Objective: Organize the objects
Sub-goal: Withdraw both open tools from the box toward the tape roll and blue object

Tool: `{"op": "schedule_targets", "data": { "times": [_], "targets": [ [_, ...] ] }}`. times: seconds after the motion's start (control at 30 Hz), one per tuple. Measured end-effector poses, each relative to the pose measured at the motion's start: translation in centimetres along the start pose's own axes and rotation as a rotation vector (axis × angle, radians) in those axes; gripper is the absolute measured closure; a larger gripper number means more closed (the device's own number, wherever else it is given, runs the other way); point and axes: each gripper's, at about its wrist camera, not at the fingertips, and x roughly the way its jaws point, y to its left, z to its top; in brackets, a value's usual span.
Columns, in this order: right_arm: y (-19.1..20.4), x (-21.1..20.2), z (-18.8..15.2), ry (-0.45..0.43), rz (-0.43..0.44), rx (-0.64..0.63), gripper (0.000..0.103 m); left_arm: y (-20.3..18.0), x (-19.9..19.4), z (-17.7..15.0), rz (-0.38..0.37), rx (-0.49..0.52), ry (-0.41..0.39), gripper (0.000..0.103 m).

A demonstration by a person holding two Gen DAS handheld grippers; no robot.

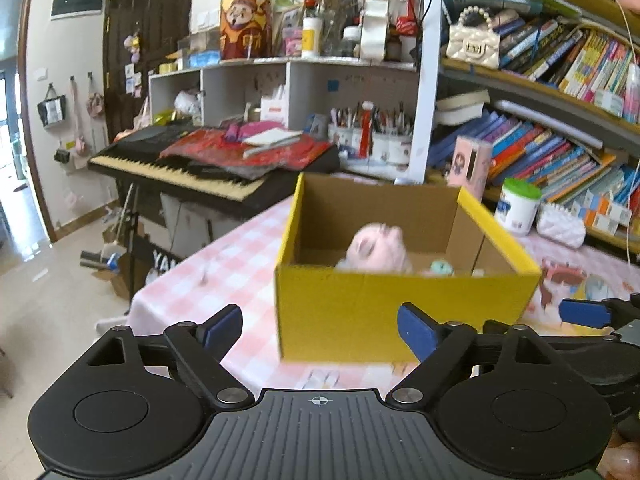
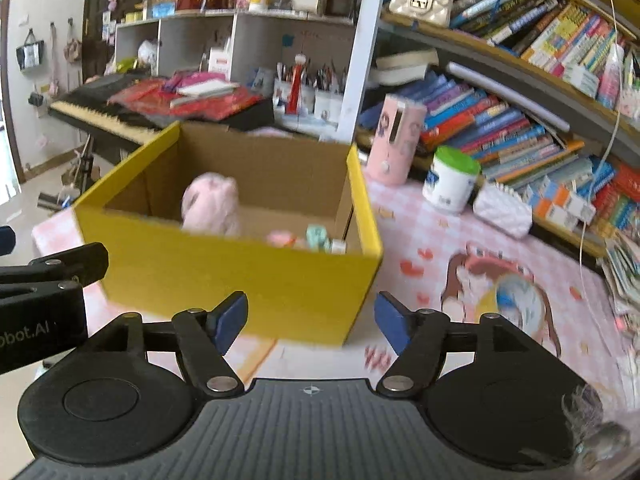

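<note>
The yellow cardboard box stood open on the pink checked desk, its inside plain brown card. In it sat a pale pink plush toy, soft and round, leaning toward the near wall; the blur made its face hard to read, though it looked like a small animal. Beside it on the box floor lay a few little things, one mint green and one pinkish. The left claw hung just before the box's front wall, its blue-padded fingers spread wide and holding nothing. The right claw was likewise released, gaping by the box's near right corner, empty. A white tub with a green lid stood on the desk nearer the bookshelf.
</note>
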Motion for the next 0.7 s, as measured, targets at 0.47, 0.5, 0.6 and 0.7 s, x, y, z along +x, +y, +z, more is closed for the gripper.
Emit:
{"op": "schedule_targets", "data": {
  "times": [0.47, 0.5, 0.6, 0.7],
  "targets": [
    [2.3, -4.8, -5.6, 0.066, -0.023, 0.008, 0.024, 1.8, -4.1, -4.2, -0.047, 0.014, 0.071, 0.01],
    [2.3, -5.1, -5.9, 0.068, -0.027, 0.013, 0.024, 1.8, -4.4, -4.4, -0.053, 0.014, 0.075, 0.01],
    [2.2, -5.8, -6.7, 0.074, -0.042, 0.027, 0.023, 1.6, -4.9, -5.0, -0.072, 0.023, 0.081, 0.01],
    [1.7, -6.4, -7.4, 0.083, -0.065, 0.042, 0.023, 1.0, -5.1, -5.3, -0.098, 0.04, 0.087, 0.01]
  ]
}}
